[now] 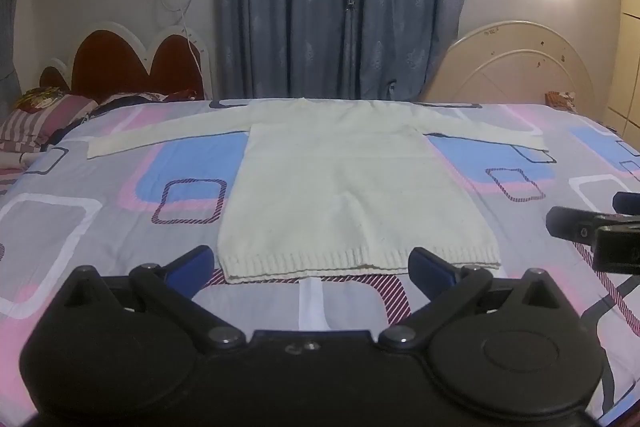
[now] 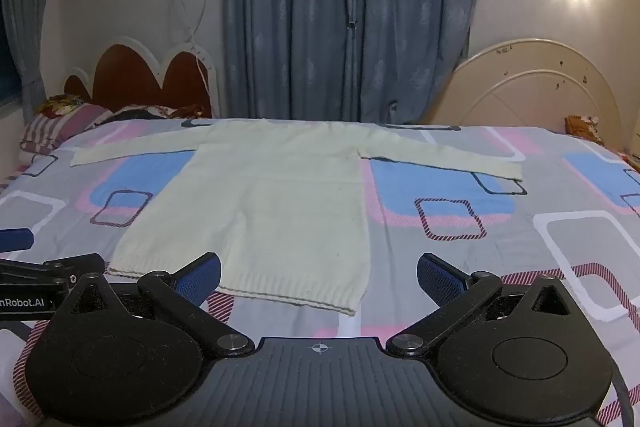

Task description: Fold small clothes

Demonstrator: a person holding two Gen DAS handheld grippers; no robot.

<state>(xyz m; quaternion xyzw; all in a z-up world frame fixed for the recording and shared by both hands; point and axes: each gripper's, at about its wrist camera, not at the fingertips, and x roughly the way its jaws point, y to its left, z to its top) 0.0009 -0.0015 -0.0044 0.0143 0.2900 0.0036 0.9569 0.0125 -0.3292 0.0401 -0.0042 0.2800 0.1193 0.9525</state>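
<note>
Lying flat on the bedspread (image 1: 100, 227): cream knit sweater (image 1: 340, 187), soft, light, floppy.
Left gripper (image 1: 312, 261) and right gripper (image 2: 318, 277) both spread wide, empty, just short of ribbed hem (image 1: 360, 261); hem corners look graspable.

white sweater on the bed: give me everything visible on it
The sweater is a cream-white knit, long-sleeved, with a ribbed hem nearest the cameras. It lies flat and unfolded on the patterned bedspread, body lengthwise toward the curtain, both sleeves spread out sideways, neckline at the far end. A faint vertical crease runs up from the hem. Nothing but the bedspread touches it: the left gripper and right gripper hover just short of the hem, jaws wide open and empty.
</note>
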